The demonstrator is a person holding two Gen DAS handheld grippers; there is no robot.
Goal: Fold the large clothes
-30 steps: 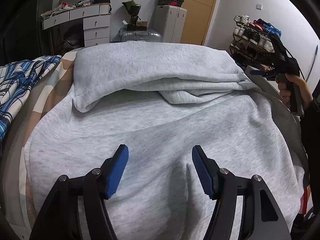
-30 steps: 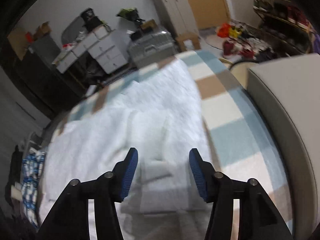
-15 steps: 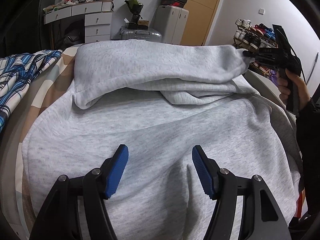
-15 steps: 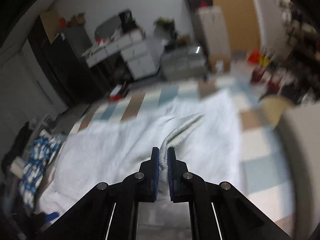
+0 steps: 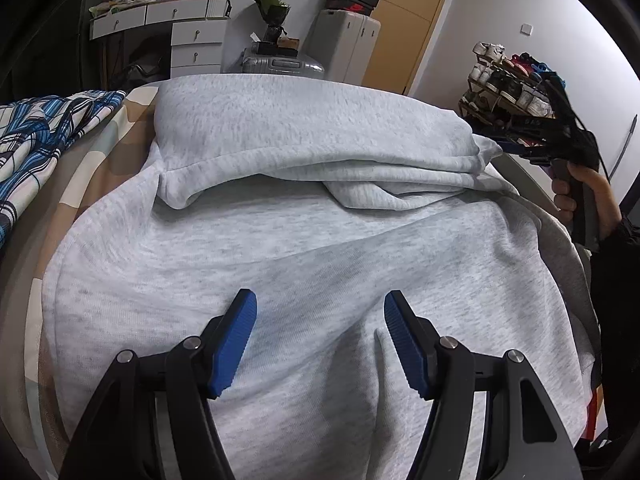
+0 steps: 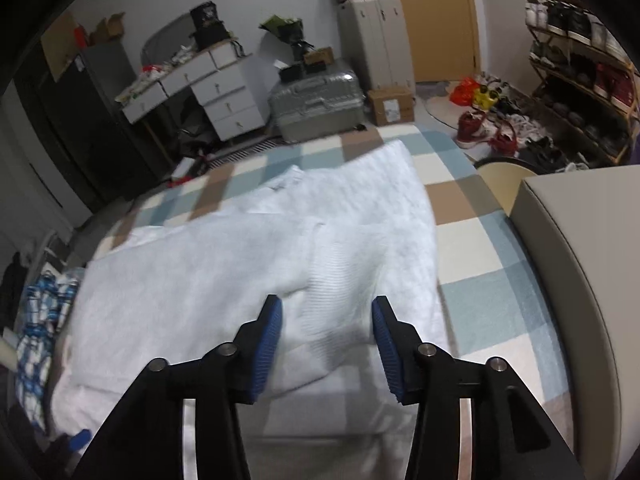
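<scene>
Sweatshirt (image 5: 304,248) lies flat on the checked bed cover (image 6: 472,240), far part already folded over toward us. Right gripper (image 6: 326,344) is opening, nothing between its jaws; ribbed cuff (image 6: 340,280) lies below, probably just dropped (view blurry). Left gripper (image 5: 318,340) stands apart, holding nothing, over the near cloth. Next: both pinch an edge for another fold.

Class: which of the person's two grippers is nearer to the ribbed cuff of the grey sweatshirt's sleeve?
Right. The right gripper hangs just above the ribbed cuff, jaws opening, cuff between them. The left gripper hovers over the sweatshirt body, away from it.
</scene>
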